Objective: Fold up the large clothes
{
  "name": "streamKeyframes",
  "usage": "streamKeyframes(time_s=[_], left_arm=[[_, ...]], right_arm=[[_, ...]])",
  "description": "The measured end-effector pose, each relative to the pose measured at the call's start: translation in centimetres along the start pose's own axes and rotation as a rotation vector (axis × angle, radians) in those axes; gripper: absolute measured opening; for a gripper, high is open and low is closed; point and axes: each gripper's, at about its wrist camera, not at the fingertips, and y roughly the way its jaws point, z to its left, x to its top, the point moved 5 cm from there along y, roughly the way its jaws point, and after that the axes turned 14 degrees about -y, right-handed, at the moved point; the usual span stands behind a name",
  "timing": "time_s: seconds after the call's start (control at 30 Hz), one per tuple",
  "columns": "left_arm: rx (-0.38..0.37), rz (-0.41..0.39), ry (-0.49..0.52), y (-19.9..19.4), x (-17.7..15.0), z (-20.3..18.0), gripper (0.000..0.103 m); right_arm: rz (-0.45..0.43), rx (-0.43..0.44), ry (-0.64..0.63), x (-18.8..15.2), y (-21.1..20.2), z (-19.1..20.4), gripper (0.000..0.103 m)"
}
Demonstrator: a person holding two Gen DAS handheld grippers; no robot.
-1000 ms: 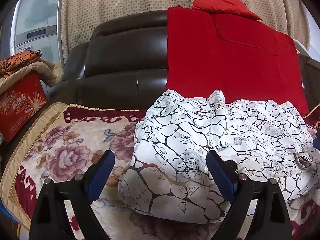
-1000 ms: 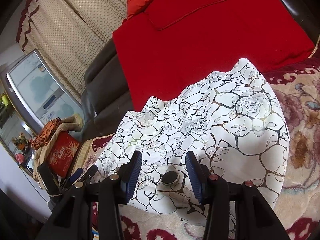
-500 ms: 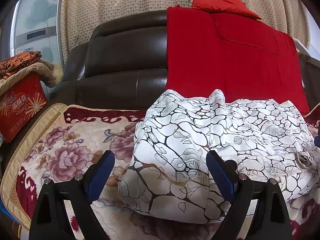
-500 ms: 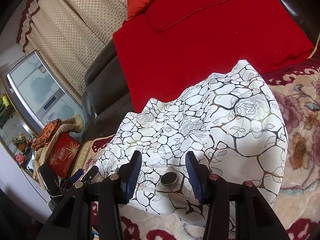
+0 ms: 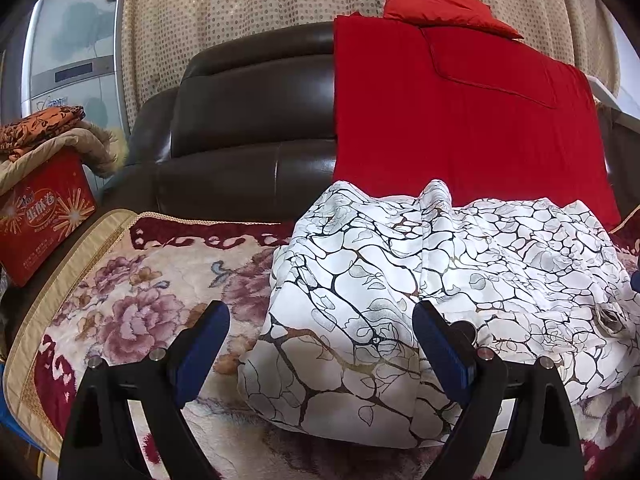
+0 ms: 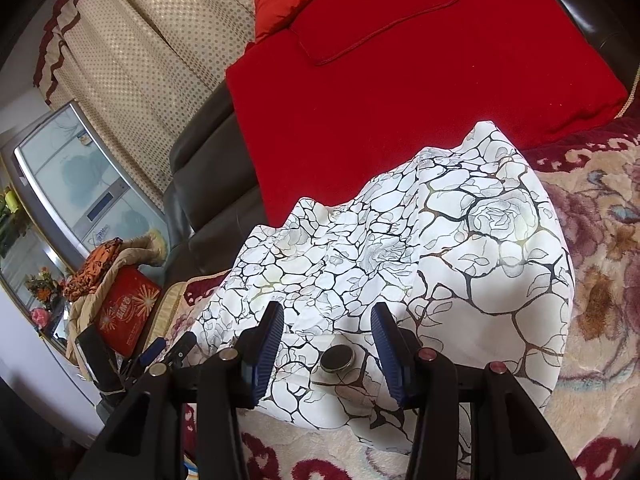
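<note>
A white garment with a black crackle and rose print (image 5: 420, 280) lies folded in a puffy pile on a floral blanket (image 5: 132, 300). My left gripper (image 5: 320, 344) is open, its fingers astride the garment's near left corner, just short of it. In the right wrist view the same garment (image 6: 460, 248) fills the middle. My right gripper (image 6: 328, 344) is open, low over the near edge. A round dark metal button (image 6: 338, 359) on the cloth sits between its fingers. The left gripper (image 6: 168, 352) shows at the lower left there.
A dark leather sofa back (image 5: 248, 128) stands behind, draped with a red blanket (image 5: 460, 128) and a red cushion (image 5: 440, 0). A red gift box (image 5: 40, 216) with cloth piled on top stands at the left. Dotted curtains (image 5: 240, 0) hang behind.
Almost nothing: the right gripper's view has shifted very slightly over the garment. Both grippers stay open and the garment lies as before.
</note>
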Motion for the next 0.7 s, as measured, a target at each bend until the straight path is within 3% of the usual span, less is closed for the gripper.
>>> streamKeyframes(time_s=[0.7], left_arm=[[0.011,-0.024,-0.009,-0.43,0.47,0.26,0.093]], right_arm=[[0.004,0.003,-0.006,-0.06,0.26,0.08,0.049]])
